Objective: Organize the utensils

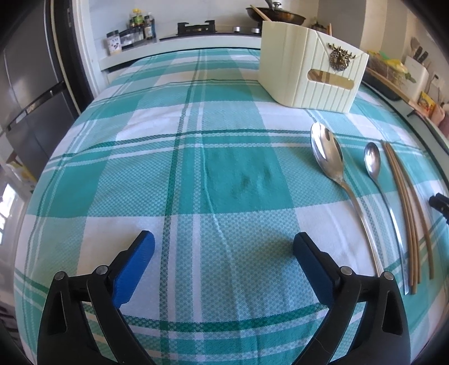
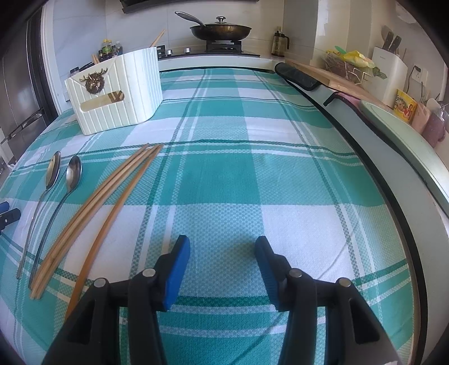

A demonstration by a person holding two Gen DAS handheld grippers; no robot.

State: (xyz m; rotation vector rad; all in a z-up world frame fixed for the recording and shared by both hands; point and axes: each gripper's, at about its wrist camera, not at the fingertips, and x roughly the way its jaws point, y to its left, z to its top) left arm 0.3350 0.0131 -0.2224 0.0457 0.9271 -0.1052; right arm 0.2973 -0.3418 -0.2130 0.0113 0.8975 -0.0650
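Note:
A large steel spoon (image 1: 328, 157) (image 2: 53, 170), a smaller steel spoon (image 1: 372, 162) (image 2: 73, 173) and several brown chopsticks (image 1: 407, 207) (image 2: 103, 205) lie side by side on the green checked tablecloth (image 1: 196, 168) (image 2: 238, 182). Behind them stands a cream ribbed holder (image 1: 311, 73) (image 2: 118, 87) with a brass deer ornament. My left gripper (image 1: 224, 241) is open wide over bare cloth, left of the spoons. To the right of the chopsticks, my right gripper (image 2: 223, 244) is open with nothing between its blue pads.
A stove with a lidded wok (image 2: 221, 29) and sauce bottles (image 1: 140, 24) lines the back counter. At right run a wooden board (image 2: 336, 75), a knife block (image 2: 388, 70) and a pale green edge (image 2: 407, 140). A dark fridge (image 1: 28, 92) stands at left.

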